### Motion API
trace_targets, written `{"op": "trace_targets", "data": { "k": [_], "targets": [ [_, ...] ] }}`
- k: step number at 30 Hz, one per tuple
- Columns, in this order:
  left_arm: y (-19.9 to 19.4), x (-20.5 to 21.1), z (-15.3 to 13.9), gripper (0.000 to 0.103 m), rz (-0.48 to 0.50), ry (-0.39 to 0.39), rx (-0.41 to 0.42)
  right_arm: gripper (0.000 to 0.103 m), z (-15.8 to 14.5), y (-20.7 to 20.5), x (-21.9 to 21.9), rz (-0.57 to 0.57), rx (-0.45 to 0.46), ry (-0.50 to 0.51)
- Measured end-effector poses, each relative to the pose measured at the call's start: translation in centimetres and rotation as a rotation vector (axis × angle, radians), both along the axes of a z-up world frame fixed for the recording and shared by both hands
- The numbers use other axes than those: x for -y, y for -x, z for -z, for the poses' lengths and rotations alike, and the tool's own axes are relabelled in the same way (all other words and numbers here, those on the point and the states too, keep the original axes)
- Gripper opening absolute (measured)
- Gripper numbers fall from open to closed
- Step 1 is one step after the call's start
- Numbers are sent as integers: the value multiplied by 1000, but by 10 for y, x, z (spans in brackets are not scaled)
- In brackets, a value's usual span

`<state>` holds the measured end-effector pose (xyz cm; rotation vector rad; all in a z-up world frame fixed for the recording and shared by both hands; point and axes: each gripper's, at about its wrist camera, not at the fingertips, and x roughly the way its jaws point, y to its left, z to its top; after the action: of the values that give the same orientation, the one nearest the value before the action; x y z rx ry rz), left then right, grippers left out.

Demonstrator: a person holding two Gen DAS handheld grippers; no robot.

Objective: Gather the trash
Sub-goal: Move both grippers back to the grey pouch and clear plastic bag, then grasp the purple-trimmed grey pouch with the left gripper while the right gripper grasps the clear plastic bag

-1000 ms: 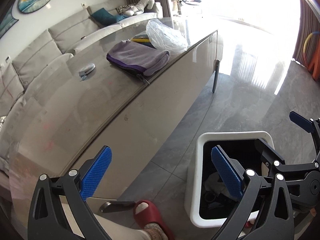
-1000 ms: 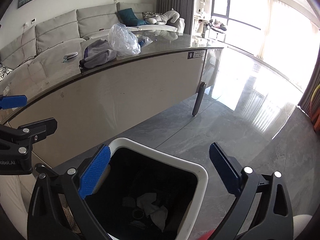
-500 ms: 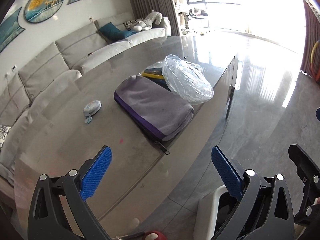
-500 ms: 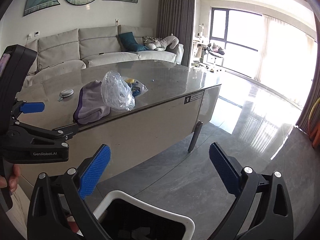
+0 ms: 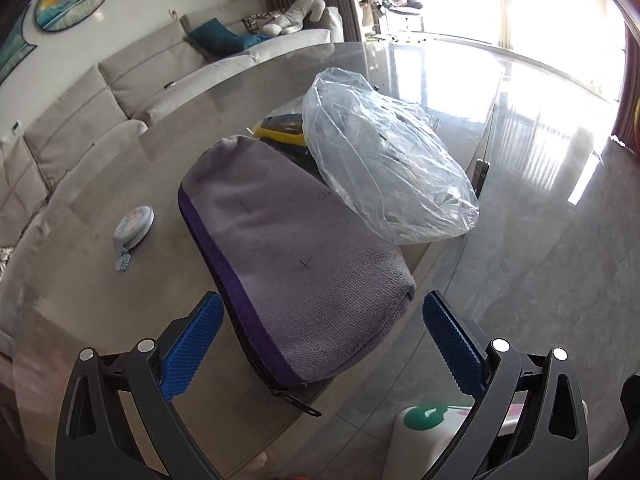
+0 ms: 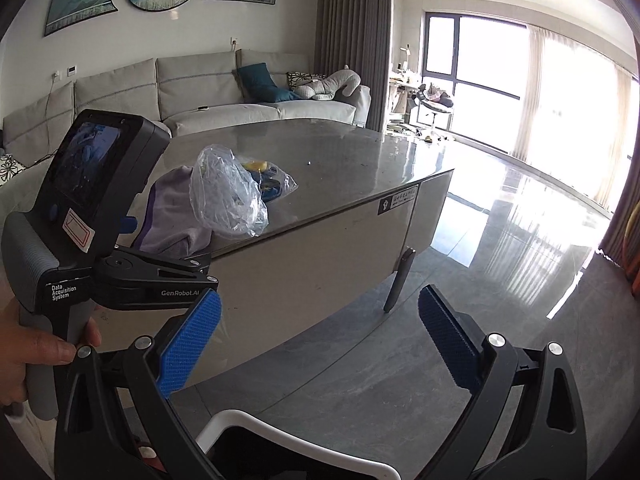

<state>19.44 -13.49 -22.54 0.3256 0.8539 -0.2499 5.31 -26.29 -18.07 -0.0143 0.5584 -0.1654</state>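
A crumpled clear plastic bag [image 5: 384, 164] lies on the grey table [image 5: 120, 168] near its right edge, against a grey and purple zip pouch [image 5: 296, 256]. The bag also shows in the right wrist view [image 6: 228, 196]. My left gripper [image 5: 320, 348] is open and empty, just above the near end of the pouch. My right gripper [image 6: 320, 344] is open and empty, off the table above the white trash bin [image 6: 288, 436] on the floor. The bin's rim shows in the left wrist view [image 5: 416, 424].
A yellow and blue item [image 5: 284, 128] lies behind the pouch, partly under the bag. A small round light-blue case [image 5: 132, 226] lies on the table's left part. A grey sofa [image 6: 224, 92] stands behind the table. The table leg [image 6: 396, 280] stands on the tiled floor.
Both grippers have risen from the bin. My left gripper has moved forward over the table to the pouch's near end. The bin has dropped to the bottom edge of both views.
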Motion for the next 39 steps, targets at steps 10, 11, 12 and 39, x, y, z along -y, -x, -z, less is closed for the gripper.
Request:
{"op": "trace_targets", "data": {
  "k": [10,11,12,39],
  "targets": [
    [19,-4,6,70,41,-26,83,98,1,-3,-1,-2,10,-6],
    [21,-4,4,70,36,-36,93,98,1,-3,-3,-3,11,-9],
    [22,-3,3,72,31,-44,99,98,1,-2,-3,-3,14,-10],
    [34,-20,-42,19,81,73,167,98,-4,-21,-8,-35,49,-9]
  ]
}}
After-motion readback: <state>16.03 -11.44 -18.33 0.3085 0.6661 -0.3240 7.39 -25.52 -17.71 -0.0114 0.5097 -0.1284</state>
